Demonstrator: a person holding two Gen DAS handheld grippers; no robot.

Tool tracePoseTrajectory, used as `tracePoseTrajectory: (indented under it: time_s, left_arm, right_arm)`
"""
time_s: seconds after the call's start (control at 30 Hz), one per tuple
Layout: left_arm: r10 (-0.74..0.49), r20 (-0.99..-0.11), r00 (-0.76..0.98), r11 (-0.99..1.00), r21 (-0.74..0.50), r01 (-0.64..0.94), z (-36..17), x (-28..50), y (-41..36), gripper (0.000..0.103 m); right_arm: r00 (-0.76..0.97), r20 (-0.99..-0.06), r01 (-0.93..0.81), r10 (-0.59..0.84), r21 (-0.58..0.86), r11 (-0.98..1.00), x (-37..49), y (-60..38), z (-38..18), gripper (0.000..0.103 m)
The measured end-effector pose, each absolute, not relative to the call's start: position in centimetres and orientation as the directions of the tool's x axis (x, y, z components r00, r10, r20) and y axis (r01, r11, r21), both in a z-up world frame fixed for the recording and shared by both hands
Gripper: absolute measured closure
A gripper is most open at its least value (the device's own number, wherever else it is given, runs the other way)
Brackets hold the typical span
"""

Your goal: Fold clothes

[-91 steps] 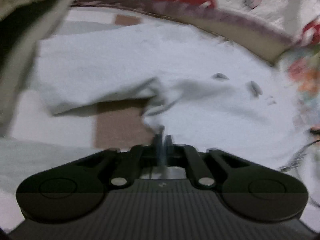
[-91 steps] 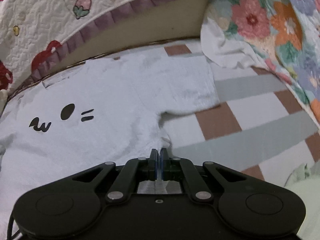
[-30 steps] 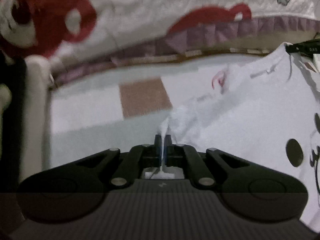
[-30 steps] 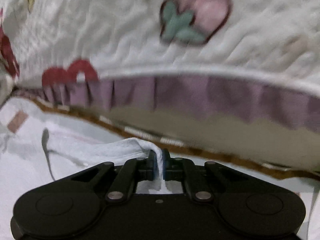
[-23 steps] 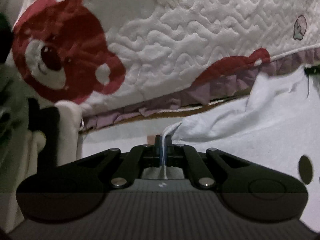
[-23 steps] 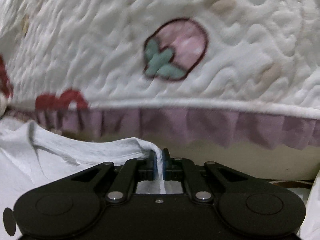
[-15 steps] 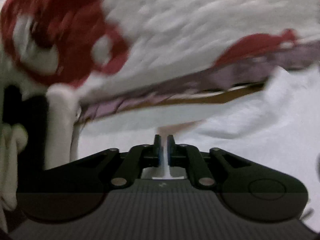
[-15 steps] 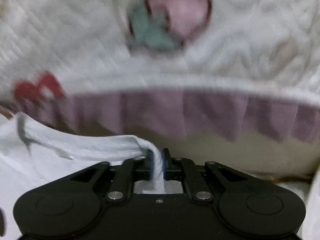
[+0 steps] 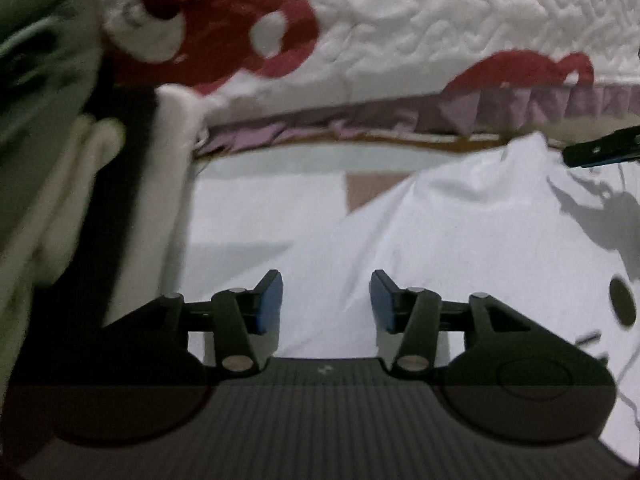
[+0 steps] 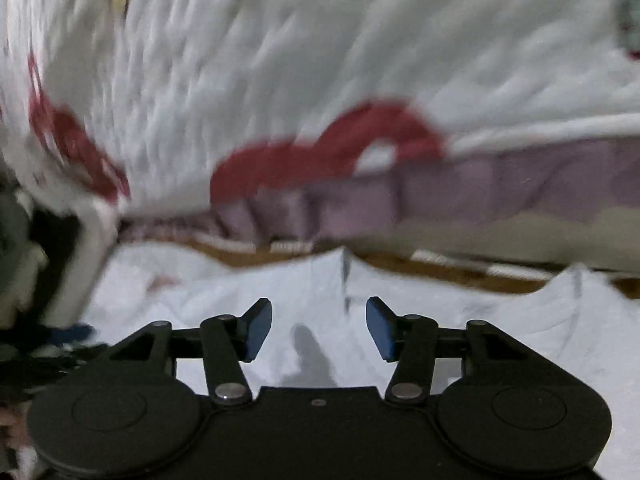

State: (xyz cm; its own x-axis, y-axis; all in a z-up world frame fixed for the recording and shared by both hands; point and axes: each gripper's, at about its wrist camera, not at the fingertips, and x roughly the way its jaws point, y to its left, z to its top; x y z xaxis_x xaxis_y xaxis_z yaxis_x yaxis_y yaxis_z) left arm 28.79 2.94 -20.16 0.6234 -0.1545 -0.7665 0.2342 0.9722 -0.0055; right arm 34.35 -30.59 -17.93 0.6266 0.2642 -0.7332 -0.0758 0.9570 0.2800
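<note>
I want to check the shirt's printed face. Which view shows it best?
The left wrist view: the white T-shirt shows a dark oval mark of its print near the right edge. The right wrist view shows only plain, blurred fabric, no print.

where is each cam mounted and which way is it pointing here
Left wrist: sits on the left gripper, looking along its opening jaws down at the white t-shirt and bear-print quilt; the right gripper's fingertip shows at the right edge.
Right wrist: sits on the right gripper, jaws opening, nothing between them, facing the t-shirt and quilt.
Shared: t-shirt, quilt, its purple ruffle.
</note>
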Motion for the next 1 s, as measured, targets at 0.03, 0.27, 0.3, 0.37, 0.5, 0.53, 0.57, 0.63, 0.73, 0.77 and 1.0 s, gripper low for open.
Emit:
tracePoseTrajectory:
  time_s: [0.03, 0.27, 0.3, 0.37, 0.5, 0.53, 0.57, 0.63, 0.73, 0.77, 1.0]
  left_arm:
    - [-0.143, -0.772, 0.619, 0.974, 0.001, 0.225, -20.1, 28.2, 3.3, 0.054]
    - [-0.135, -0.765, 0.63, 0.95, 0.081, 0.302, -20.7, 20.7, 4.7, 0.042]
    - [-0.095, -0.768, 0.634, 0.952, 0.115, 0.282, -21.2, 20.4, 4.9, 0.041]
    - [-0.073, -0.786, 0.614, 0.973, 0.08, 0.217, -20.7, 20.0, 6.0, 0.044]
    - [-0.162, -0.793, 0.588, 0.955, 0.024, 0.294, -18.9, 16.8, 6.1, 0.041]
    - [-0.196, -0.804, 0.561, 0.945, -0.003, 0.326, -18.7, 15.8, 6.1, 0.041]
    - [-0.222, -0.816, 0.534, 0.94, -0.034, 0.339, -18.7, 15.0, 6.2, 0.041]
    - [-0.272, -0.836, 0.476, 0.935, -0.113, 0.335, -18.6, 13.3, 6.9, 0.041]
    - [-0.37, -0.838, 0.401, 0.923, -0.282, 0.264, -19.1, 10.6, 8.4, 0.041]
    - [-0.407, -0.834, 0.372, 0.911, -0.346, 0.223, -19.7, 9.8, 8.8, 0.041]
    - [-0.485, -0.809, 0.333, 0.874, -0.463, 0.147, -20.2, 4.6, 8.7, 0.041]
  right_arm:
    - [0.607, -0.755, -0.081, 0.248, 0.252, 0.964, 34.5, -29.7, -18.6, 0.041]
    - [0.67, -0.738, -0.131, 0.075, -0.018, 0.991, 35.0, -26.3, -19.6, 0.03]
    - [0.685, -0.728, -0.098, 0.042, -0.035, 0.995, 35.3, -26.3, -19.3, 0.052]
    - [0.701, -0.711, 0.043, -0.054, -0.034, 0.999, 34.8, -27.3, -17.8, 0.063]
    - [0.757, -0.653, 0.094, 0.026, 0.148, 0.984, 29.4, -30.4, -13.9, 0.059]
    - [0.759, -0.646, 0.061, 0.088, 0.206, 0.977, 27.4, -31.2, -13.1, 0.056]
    - [0.75, -0.646, 0.038, 0.139, 0.253, 0.967, 24.9, -32.4, -12.5, 0.055]
    - [0.73, -0.644, 0.007, 0.231, 0.344, 0.939, 19.9, -35.3, -11.3, 0.052]
    - [0.713, -0.644, 0.064, 0.279, 0.456, 0.888, 12.3, -39.4, -11.0, 0.05]
    - [0.713, -0.645, 0.1, 0.276, 0.483, 0.87, 9.7, -41.1, -10.8, 0.05]
    - [0.675, -0.702, 0.375, 0.226, 0.59, 0.715, -7.3, -49.4, -9.6, 0.049]
